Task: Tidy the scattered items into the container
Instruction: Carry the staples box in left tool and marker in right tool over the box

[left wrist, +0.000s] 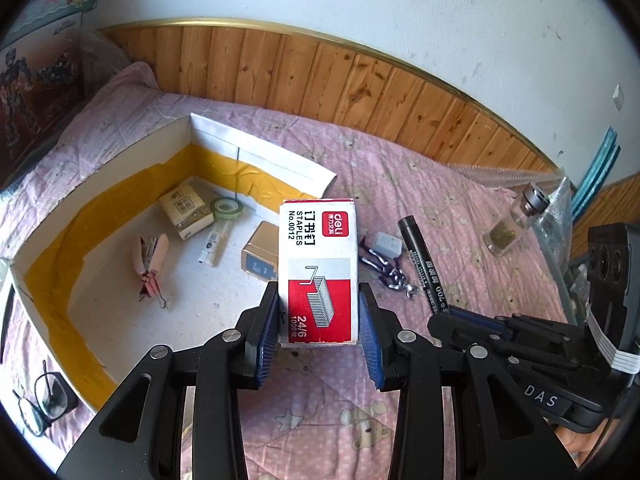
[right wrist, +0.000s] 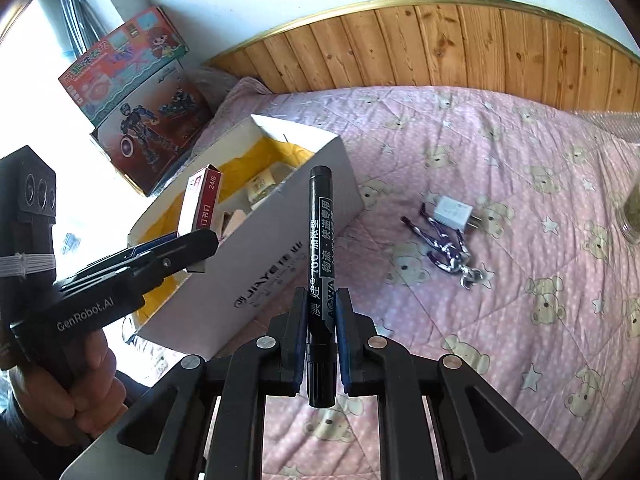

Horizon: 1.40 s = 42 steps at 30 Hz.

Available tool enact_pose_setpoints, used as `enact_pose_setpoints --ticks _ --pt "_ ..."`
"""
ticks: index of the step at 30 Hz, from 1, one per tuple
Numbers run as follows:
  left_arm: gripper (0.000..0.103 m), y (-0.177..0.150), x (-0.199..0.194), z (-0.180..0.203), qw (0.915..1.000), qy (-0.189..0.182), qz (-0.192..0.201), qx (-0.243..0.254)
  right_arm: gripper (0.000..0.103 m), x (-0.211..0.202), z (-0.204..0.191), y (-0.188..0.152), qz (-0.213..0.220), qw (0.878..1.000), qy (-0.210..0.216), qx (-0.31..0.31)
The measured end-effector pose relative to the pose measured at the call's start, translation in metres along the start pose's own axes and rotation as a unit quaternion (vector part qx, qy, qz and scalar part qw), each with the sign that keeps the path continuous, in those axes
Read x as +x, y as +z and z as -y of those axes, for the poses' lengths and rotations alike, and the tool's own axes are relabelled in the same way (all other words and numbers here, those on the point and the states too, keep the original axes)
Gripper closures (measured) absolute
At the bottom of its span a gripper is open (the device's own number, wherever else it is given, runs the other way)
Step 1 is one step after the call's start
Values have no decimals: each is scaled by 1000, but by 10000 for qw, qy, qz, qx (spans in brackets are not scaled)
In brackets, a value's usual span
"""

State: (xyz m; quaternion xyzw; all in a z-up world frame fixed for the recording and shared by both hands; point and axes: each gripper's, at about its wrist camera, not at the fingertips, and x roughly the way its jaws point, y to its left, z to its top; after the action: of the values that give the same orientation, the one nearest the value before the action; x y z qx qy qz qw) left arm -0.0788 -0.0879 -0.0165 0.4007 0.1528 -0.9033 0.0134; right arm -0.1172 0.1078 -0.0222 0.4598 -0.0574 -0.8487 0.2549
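Left wrist view shows the left gripper (left wrist: 319, 312) clamped on a deli staple box (left wrist: 319, 268), its blue-padded fingers (left wrist: 267, 336) pressing both long sides of the red and white carton. The box is held up in the air, just beside the right-hand wall of the cardboard container (left wrist: 264, 152), which sits on the pink bear-print bed quilt (left wrist: 460, 208) toward its left end. Inside the container lie a tissue pack (left wrist: 187, 211), a green tape roll (left wrist: 227, 208), a pink stapler (left wrist: 150, 266), a small white tube (left wrist: 216, 244) and a small grey-blue box (left wrist: 260, 256).

From the right wrist view, the right gripper (right wrist: 321, 316) is closed on a black marker pen (right wrist: 320, 264), pinched near its lower end with the capped tip pointing away over the quilt, near the container's printed outer side (right wrist: 260, 280). The left gripper (right wrist: 192, 240) is visible there too, with the staple box (right wrist: 200, 204) raised over the container's rim.

On the quilt, right of the container, a white charger plug (right wrist: 454, 213) lies touching a purple metallic keychain (right wrist: 448, 252). Toward the bed's right edge stands a glass jar (left wrist: 516, 218) with a metal lid. A pair of glasses (left wrist: 38, 400) rests at the quilt's near left corner. Toy boxes (right wrist: 136, 100) are stacked past the container, against the wood-panelled wall (right wrist: 480, 44).
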Motion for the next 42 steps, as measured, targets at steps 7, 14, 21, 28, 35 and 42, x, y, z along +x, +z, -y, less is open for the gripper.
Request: enact_pose_setpoints --ticks 7,14,21,28,35,42 --pt "65 -5 -15 -5 10000 -38 82 22 88 -6 -27 3 121 9996 129 -208" --pt "65 -4 -33 -21 9996 -128 167 -166 88 -11 -51 8 280 9989 179 -337" --pt "65 1 -49 -38 9983 -310 246 -426 88 -13 -78 17 475 9975 230 -471" --pt "65 12 -66 -61 9958 -387 430 -711 89 -10 -96 27 632 9962 318 -515" --pt "65 20 -72 -85 9934 -385 529 -943 89 -3 -110 39 728 9951 429 -521" --pt "65 21 -65 -99 9932 -336 446 -1022 89 9 -119 44 728 9947 448 -574"
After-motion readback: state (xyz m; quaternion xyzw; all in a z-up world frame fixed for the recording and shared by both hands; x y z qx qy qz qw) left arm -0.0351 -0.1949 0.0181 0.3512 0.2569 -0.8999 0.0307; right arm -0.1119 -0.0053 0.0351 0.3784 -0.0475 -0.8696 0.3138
